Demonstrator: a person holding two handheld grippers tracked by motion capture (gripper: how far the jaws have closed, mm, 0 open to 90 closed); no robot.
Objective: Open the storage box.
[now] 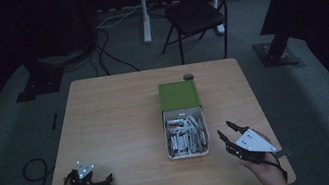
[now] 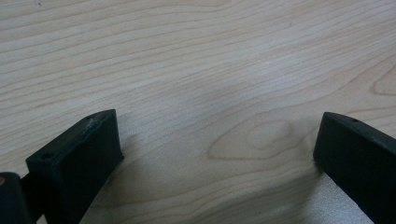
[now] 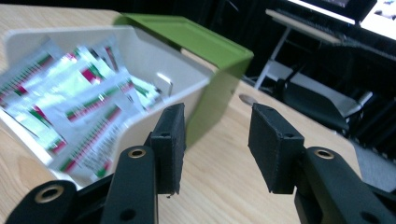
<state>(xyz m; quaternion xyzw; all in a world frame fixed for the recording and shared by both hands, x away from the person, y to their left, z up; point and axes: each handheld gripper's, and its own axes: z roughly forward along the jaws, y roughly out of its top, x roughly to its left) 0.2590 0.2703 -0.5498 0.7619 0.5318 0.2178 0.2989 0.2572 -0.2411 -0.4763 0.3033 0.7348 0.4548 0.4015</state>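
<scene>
Nearest the camera, the left gripper (image 1: 97, 183) rests low over bare wood at the table's (image 1: 116, 121) near left corner, jaws spread wide and empty. The right gripper (image 1: 226, 134), jaws parted and empty, sits just beside a white drawer (image 1: 168, 137) of sachets (image 3: 79, 107), pulled out from its green box (image 1: 179, 94) mid-table.

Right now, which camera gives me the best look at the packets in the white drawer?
The right gripper view: the foil packets with red and green stripes are close and sharp there. The high view shows them small and dim inside the white drawer.
</scene>
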